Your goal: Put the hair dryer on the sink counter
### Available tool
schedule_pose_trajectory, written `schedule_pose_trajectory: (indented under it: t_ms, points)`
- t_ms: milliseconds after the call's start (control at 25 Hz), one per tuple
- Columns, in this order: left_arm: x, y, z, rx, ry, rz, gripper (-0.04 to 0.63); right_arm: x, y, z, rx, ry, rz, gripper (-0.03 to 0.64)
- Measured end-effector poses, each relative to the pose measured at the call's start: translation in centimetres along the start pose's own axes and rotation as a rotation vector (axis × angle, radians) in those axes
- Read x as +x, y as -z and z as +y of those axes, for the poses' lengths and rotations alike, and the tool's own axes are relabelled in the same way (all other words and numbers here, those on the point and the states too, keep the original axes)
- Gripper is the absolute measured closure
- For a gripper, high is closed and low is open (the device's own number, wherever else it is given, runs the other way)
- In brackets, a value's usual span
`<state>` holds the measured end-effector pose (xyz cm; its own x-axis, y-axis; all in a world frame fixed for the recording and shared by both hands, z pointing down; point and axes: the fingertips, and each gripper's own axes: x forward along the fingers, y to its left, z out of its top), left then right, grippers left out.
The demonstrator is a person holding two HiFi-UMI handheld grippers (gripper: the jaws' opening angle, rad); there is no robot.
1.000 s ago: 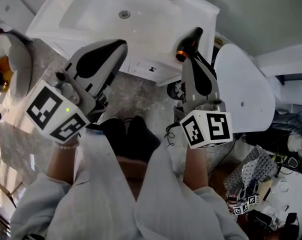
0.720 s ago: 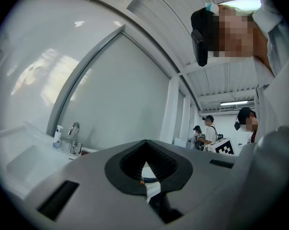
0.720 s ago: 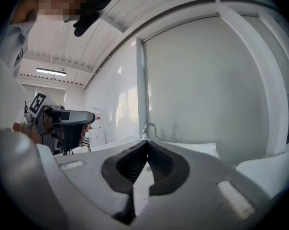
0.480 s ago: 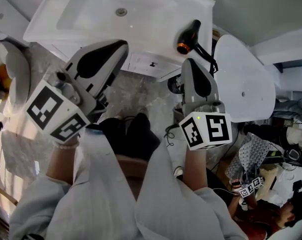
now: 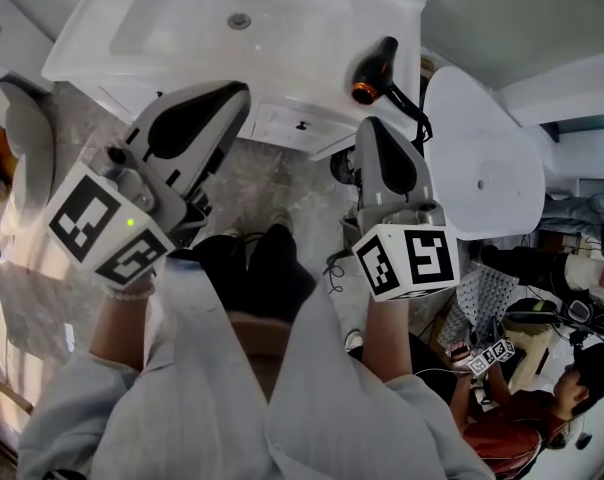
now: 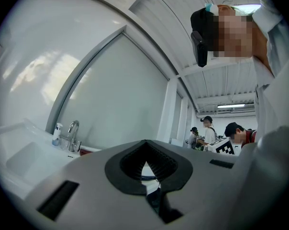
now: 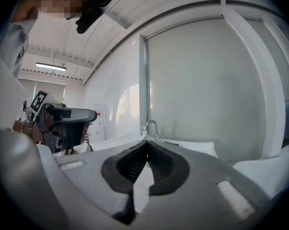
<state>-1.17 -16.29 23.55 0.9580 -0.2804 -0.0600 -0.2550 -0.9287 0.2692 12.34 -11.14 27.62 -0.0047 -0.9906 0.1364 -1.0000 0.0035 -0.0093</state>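
Since the black, orange-tipped hair dryer [image 5: 380, 66] already lies on the white sink counter [image 5: 312, 38], upper right of frame, only backing off looks left. Right gripper [image 5: 370, 128] just below it and left gripper [image 5: 232, 93] are both closed, empty; pull away clear of the black cord [image 5: 414, 108].

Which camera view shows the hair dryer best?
The head view: the hair dryer lies in full sight on the sink counter, near its right end. Neither gripper view shows it.
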Motion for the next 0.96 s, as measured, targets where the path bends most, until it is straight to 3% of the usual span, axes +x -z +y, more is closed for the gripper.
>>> schedule_pose_trajectory:
  t_ms: [960]
  points:
    - [-0.50,0.07,0.48,-0.011,0.021,-0.003,0.592,-0.01,0.59,0.69,0.000,0.022,0.030,0.618]
